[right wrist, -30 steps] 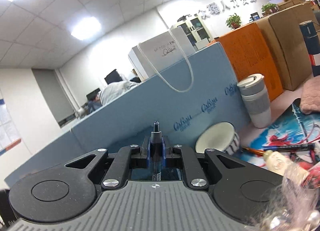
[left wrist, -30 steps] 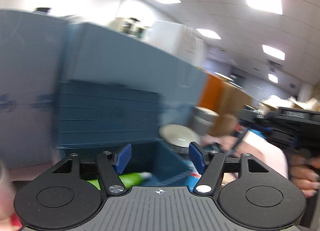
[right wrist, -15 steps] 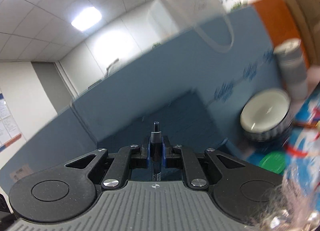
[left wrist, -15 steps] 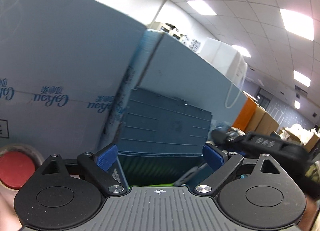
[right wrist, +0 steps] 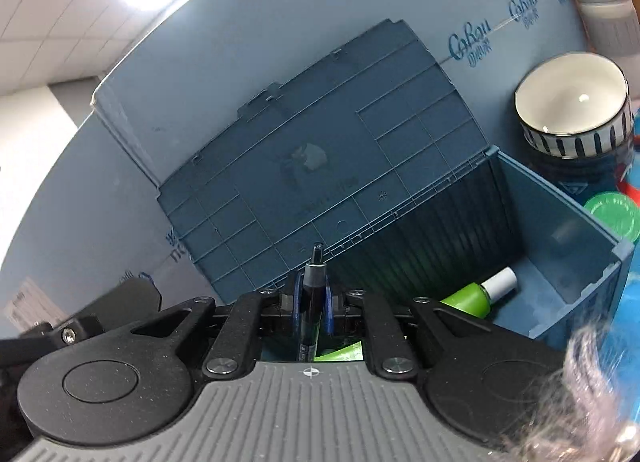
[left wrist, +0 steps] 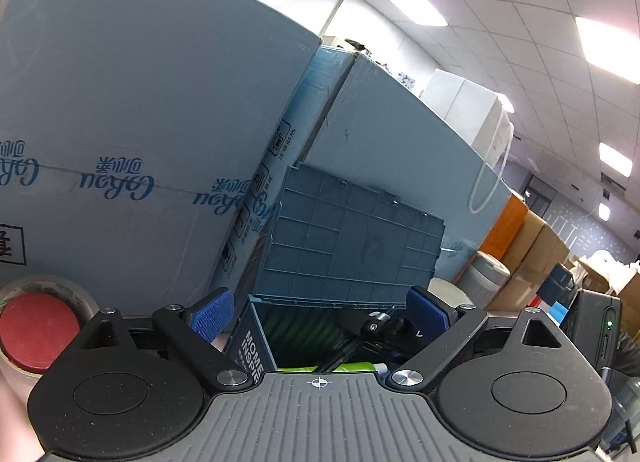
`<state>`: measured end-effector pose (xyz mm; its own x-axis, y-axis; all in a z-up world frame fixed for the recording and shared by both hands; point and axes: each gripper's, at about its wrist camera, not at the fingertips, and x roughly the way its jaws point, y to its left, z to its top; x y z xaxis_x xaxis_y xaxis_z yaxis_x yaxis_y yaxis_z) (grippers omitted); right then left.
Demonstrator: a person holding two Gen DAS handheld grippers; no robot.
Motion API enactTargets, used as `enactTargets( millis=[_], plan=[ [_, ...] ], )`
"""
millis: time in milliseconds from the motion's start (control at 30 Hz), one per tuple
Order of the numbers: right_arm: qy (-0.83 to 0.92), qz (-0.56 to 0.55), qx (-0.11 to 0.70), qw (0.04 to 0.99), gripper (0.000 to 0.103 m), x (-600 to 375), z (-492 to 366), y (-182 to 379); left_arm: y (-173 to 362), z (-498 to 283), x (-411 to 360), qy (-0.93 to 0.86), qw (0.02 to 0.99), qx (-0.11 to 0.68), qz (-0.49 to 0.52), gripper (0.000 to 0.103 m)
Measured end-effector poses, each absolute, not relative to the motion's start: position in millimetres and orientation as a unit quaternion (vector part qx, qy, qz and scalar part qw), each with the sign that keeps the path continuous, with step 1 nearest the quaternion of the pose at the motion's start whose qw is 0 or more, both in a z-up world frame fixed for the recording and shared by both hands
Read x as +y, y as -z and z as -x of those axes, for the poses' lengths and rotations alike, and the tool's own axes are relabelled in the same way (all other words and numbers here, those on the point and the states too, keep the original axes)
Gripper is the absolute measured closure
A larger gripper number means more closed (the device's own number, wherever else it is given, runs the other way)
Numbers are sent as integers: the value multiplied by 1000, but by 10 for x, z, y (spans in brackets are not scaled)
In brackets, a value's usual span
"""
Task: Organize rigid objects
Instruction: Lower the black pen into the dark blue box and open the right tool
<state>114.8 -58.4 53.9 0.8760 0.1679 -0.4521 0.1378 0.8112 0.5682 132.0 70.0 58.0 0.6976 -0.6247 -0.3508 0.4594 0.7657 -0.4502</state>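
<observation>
two fisheye views from hand-held grippers, both aimed at a blue plastic storage box [right wrist: 560,238] whose hinged lid [right wrist: 320,165] stands open, leaning back against large pale blue cartons [left wrist: 140,121].

in the right wrist view, the right gripper [right wrist: 311,302] has its blue pads pressed together on a dark pen [right wrist: 313,286], which stands upright between them with its tip pointing up. the pen is held above the near edge of the open box. inside the box, on its floor, lies a green bottle with a white cap [right wrist: 478,294]. just beside the box on the right stand a white bowl with a dark striped rim [right wrist: 572,101] and a green round lid [right wrist: 614,213]; a grey lidded cup [right wrist: 604,5] is behind the bowl.

in the left wrist view, the left gripper [left wrist: 320,314] has its jaws wide apart after just opening, with nothing pressed between its pads. it points at the same box [left wrist: 252,342] from the other side, and the tip of the right gripper [left wrist: 372,328] shows between its fingers, over the box. at far left sits a roll of tape with a red centre [left wrist: 36,326].
</observation>
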Motion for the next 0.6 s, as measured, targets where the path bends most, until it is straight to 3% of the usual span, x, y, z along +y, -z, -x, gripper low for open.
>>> enactTargets(
  millis=[200, 300, 533, 600],
  plan=[
    [13, -278, 253, 926, 86, -537, -1130, -571, -577, -1333, 687, 300, 906, 250, 164, 8],
    [33, -262, 251, 931, 68, -516, -1089, -596, -579, -1331, 681, 301, 906, 250, 164, 8],
    [80, -226, 227, 944, 34, -599, -907, -759, -587, -1325, 680, 302, 906, 247, 164, 8],
    [80, -232, 218, 945, 31, -643, -832, -791, -590, -1320, 674, 303, 906, 245, 163, 8]
  ],
)
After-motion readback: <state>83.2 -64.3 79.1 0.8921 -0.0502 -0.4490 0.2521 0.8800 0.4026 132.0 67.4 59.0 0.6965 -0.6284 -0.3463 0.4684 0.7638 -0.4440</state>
